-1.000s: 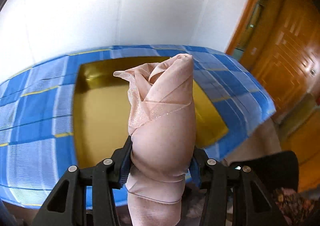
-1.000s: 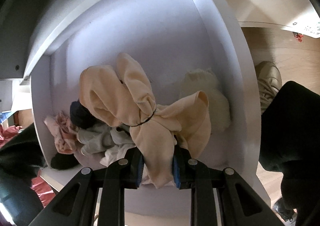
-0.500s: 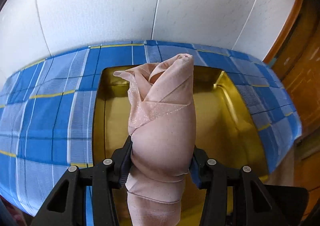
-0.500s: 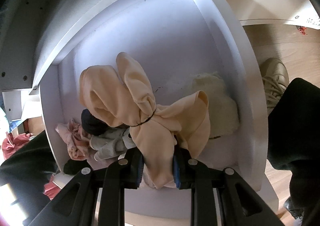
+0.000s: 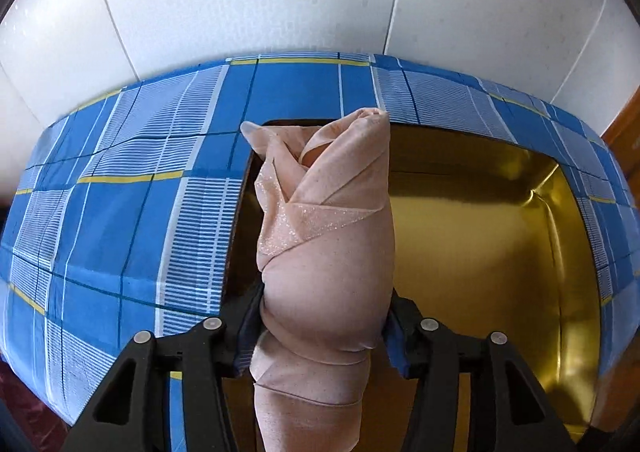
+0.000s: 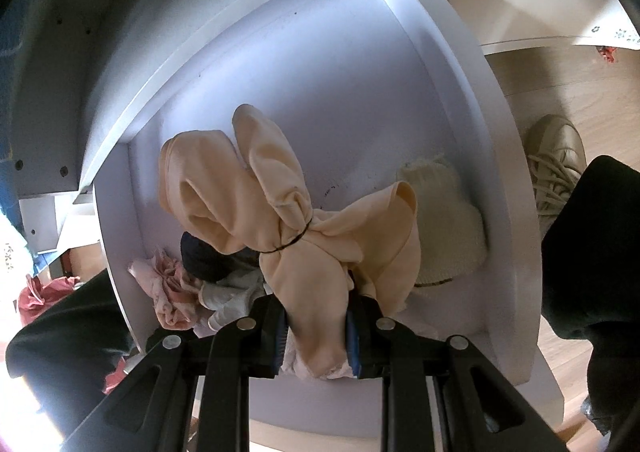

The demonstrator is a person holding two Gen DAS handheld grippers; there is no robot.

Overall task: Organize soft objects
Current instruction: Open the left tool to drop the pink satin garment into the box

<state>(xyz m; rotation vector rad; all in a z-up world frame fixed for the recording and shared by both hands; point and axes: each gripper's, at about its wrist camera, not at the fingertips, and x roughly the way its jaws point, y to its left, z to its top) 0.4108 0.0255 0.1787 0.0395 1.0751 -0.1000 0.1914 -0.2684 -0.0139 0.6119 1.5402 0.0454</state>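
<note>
left tool (image 5: 322, 326): jaws just easing wider, pink roll (image 5: 326, 244) between | right tool (image 6: 316, 328): clamping peach bundle (image 6: 280, 212)

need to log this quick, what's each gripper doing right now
left gripper: jaws just easing open, pink rolled cloth between them, above the gold tray.
right gripper: shut on the peach tied bundle, above the white drawer.

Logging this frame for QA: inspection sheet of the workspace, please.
Surface: blue plaid cloth under a gold tray; white drawer.
Job's things: pink fabric roll; peach bundle tied with a black band.
Clutter: cream knit item, pink, grey and dark garments in the drawer.
Grippers: left hand-held gripper, jaws just easing open, roll between them; right hand-held gripper shut on bundle.
Cables: nothing seen.
Surroundings: white wall, wood floor, a shoe.
</note>
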